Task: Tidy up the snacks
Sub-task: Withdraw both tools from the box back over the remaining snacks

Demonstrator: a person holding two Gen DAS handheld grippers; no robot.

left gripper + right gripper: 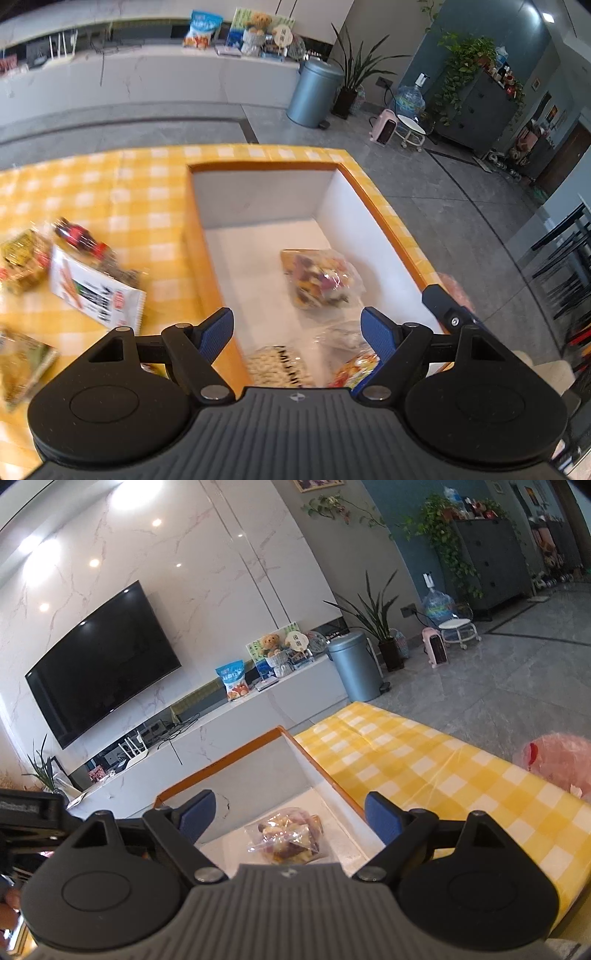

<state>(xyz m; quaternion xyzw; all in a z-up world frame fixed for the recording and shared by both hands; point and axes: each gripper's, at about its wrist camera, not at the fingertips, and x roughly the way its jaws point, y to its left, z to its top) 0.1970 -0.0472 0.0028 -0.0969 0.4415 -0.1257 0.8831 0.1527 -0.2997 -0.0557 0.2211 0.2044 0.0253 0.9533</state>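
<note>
No legible txt; print on white snack pkt [96, 293] and blue bag [232, 678] too blurred.

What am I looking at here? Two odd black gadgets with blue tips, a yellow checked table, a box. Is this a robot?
No robot: a person holds a two-finger tool in each hand, each with a camera looking along its fingers. One picture is from the left tool, the other from the right tool. Both stand open and hold nothing. They hover over an orange-rimmed white box on the yellow checked tablecloth. In the box lies a clear bag of mixed snacks; a white snack packet lies outside the box on the cloth.
</note>
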